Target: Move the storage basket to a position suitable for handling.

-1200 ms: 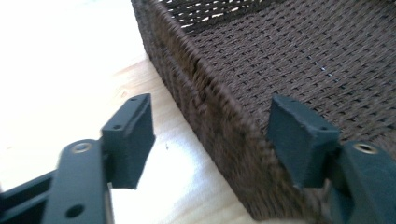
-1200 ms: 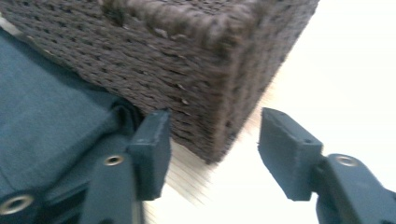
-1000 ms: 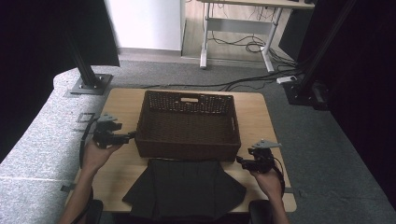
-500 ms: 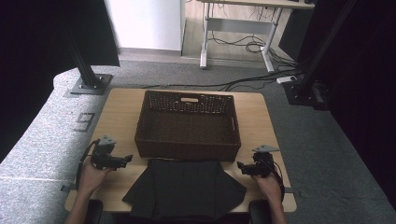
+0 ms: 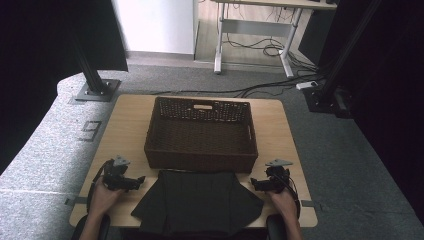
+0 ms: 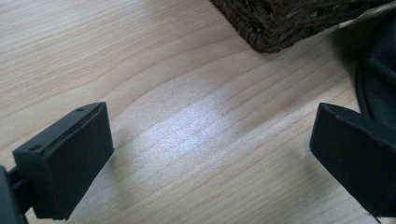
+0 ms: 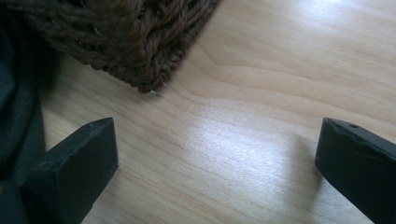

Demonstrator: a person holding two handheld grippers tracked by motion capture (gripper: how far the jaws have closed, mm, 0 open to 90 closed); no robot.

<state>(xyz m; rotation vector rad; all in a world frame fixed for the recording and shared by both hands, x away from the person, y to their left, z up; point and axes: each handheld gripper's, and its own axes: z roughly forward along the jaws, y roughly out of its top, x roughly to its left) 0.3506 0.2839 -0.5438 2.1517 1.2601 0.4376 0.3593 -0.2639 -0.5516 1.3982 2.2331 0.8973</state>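
Tabletop: black cloth lies between left tool and right tool.

Both grippers sank tableward, jaws just opened wide.

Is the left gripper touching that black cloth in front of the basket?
Cannot tell. In the left gripper view, one of the left gripper's open jaws overlaps the edge of the black cloth, but no contact or gap shows plainly.

Open claw over bare table, beside basket corner.
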